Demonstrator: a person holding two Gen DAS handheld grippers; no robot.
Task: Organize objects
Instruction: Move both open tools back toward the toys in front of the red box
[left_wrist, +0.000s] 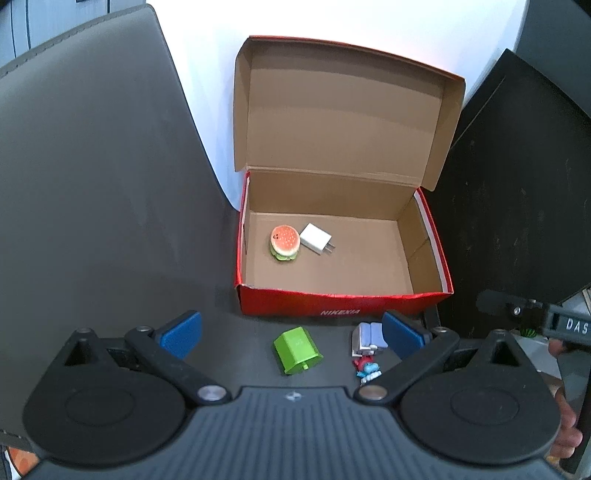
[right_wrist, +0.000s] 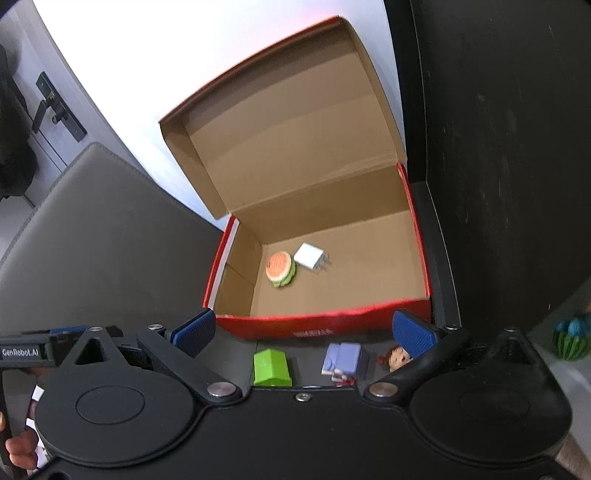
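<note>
Two items, a burger toy (left_wrist: 284, 243) and white charger (left_wrist: 314, 239), lie inside the red box (left_wrist: 343, 304). Both the left gripper (left_wrist: 291, 334) and right gripper (right_wrist: 304, 332) gape empty. The green block (left_wrist: 296, 350), near the box front, probably goes next: straddle it squarely.

I see the shoebox (left_wrist: 343, 302) standing open on the counter (left_wrist: 229, 332), its lid (left_wrist: 340, 110) tipped up behind it. Inside, toward the left of the floor, the burger toy (left_wrist: 284, 243) lies touching the charger plug (left_wrist: 314, 239) on its right. In front of the box, on the counter, the small block (left_wrist: 296, 350) lies to the left, the folded toy (left_wrist: 367, 338) to its right, and the figurine (left_wrist: 366, 367) just before that toy.
</note>
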